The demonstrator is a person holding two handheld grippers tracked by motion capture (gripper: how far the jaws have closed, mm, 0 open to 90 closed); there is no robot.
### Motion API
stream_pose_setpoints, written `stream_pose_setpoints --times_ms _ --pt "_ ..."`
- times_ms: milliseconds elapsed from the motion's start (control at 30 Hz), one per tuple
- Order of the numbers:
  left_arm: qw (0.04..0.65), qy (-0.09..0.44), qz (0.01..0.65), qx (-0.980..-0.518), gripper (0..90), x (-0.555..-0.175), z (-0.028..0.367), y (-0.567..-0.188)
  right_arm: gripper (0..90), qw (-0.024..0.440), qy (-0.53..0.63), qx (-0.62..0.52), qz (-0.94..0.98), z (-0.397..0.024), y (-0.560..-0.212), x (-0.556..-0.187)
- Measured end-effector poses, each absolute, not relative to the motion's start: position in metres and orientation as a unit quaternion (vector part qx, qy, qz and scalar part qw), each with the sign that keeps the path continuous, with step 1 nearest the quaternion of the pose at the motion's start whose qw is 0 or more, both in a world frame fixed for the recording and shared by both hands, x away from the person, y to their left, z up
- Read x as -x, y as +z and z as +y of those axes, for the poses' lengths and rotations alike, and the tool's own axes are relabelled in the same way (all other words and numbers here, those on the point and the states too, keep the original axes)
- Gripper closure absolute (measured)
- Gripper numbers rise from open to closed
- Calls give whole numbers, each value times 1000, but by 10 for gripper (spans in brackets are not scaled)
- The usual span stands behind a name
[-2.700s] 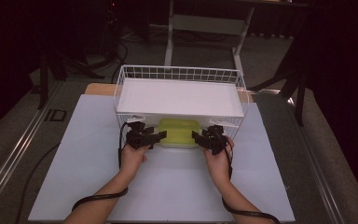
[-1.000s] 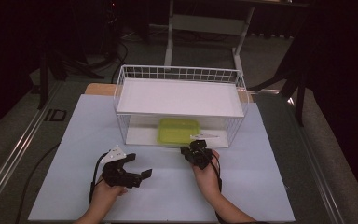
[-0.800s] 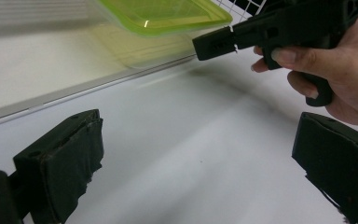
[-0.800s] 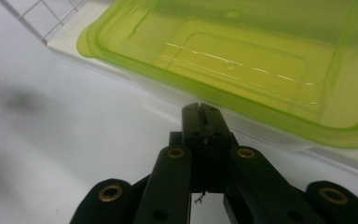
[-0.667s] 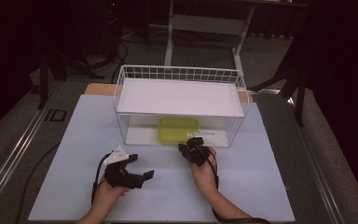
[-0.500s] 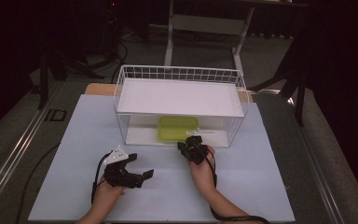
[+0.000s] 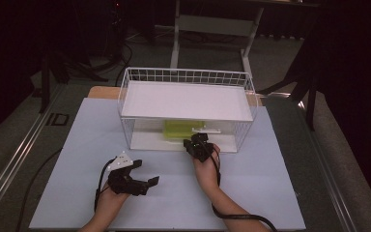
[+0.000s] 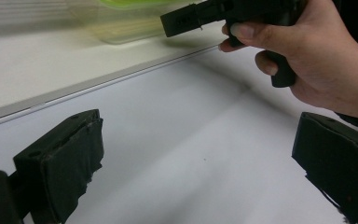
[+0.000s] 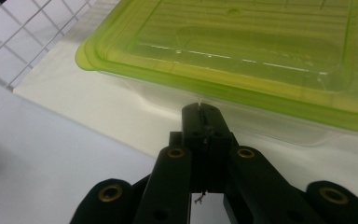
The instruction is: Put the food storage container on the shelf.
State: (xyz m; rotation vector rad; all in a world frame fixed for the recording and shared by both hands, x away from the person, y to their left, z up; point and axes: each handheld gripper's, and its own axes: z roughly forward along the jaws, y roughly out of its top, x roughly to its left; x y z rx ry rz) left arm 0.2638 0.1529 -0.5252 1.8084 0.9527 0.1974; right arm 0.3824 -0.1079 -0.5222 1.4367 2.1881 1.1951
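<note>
Black grippers (image 7: pixel 145 182), brass rivets, padded fingers (image 8: pixel 65 163), trailing cables.

Green-lidded clear container (image 9: pixel 242 60), white wire basket (image 7: pixel 183 76), black grippers (image 7: pixel 199 145)

The wire basket's (image 7: pixel 125 96) open front admits tongs (low shelf (image 7: pixel 186 100) overhead) toward the box (image 9: pixel 242 56).

The bench (image 7: pixel 275 193) is covered with a pale, white-blue sheet, and at its far left corner a small part of a light brown wooden board (image 7: pixel 101 92) is visible under the sheet. Around it the floor is a grey carpet (image 7: pixel 9 140), with a metal rail (image 7: pixel 14 166) running along the left side and a second metal rail (image 7: pixel 326 174) along the right. Behind the bench the room is very dark; a white metal frame with two legs (image 7: pixel 212 29) stands there, and black cables (image 7: pixel 125 53) lie on the floor near dark stand legs (image 7: pixel 53 67).
</note>
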Motion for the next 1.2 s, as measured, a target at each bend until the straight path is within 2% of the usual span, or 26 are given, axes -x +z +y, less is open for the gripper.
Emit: stream_pose_setpoints --times_ms 500,767,1100,1200 --pt "515 84 396 -755 29 -262 153 -526 900 132 411 -509 745 -105 -522 -401" --pt "513 86 395 -757 29 -263 153 -526 898 134 412 -491 756 -99 -523 -391" --pt "518 94 392 -755 29 -261 153 -520 820 139 415 -466 769 -110 -514 -361" --pt "517 94 391 -756 29 -260 153 -518 749 140 418 -457 773 -117 -509 -352"
